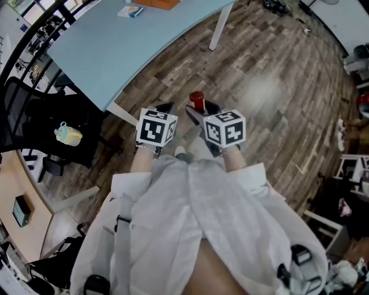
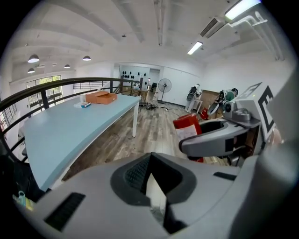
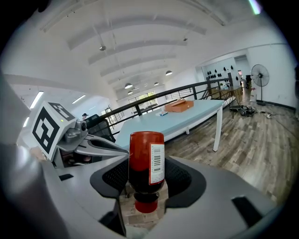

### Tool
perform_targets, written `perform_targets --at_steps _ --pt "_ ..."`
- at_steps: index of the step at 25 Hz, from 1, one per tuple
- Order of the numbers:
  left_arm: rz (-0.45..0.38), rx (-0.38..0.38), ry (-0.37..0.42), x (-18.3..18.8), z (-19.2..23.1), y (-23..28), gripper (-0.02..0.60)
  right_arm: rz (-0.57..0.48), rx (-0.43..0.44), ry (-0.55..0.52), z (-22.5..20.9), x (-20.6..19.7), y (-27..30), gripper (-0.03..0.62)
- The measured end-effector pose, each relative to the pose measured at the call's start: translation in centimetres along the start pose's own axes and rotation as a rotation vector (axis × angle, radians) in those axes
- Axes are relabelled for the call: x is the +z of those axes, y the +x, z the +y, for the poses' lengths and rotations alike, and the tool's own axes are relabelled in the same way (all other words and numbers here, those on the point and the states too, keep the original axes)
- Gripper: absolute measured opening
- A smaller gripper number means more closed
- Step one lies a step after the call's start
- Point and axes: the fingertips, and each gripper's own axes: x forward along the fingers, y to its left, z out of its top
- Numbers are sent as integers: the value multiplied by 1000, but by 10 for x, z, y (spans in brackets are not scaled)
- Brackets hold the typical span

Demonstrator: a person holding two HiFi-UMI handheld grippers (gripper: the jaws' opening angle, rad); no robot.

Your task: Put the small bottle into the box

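A small red bottle [image 3: 146,165] with a white barcode label sits cap-down between the jaws of my right gripper [image 3: 146,179], which is shut on it. In the head view the bottle [image 1: 197,101] pokes out ahead of the right gripper [image 1: 202,109], over the wooden floor. My left gripper [image 1: 166,108] hangs beside it at the same height; its jaws [image 2: 150,175] are shut with nothing in them. An orange box [image 2: 100,97] lies at the far end of the light blue table [image 2: 70,128], well away from both grippers. The box [image 3: 180,105] also shows in the right gripper view.
A small white and blue item [image 1: 130,11] lies on the table next to the box [image 1: 158,3]. A dark railing [image 2: 56,88] runs behind the table. Black chairs [image 1: 63,129] stand at the left, with clutter at the right wall [image 1: 351,173]. A fan [image 2: 164,86] stands far back.
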Motion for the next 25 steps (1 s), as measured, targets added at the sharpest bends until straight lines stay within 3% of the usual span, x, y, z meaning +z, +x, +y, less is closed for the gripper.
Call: perform_targets --at_steps 14,25 --pt "25 -55 -2 20 30 31 4 72 -60 -65 -20 20 37 212" --pt "12 19 -66 52 90 53 5 106 17 -112 -39 64 94 212"
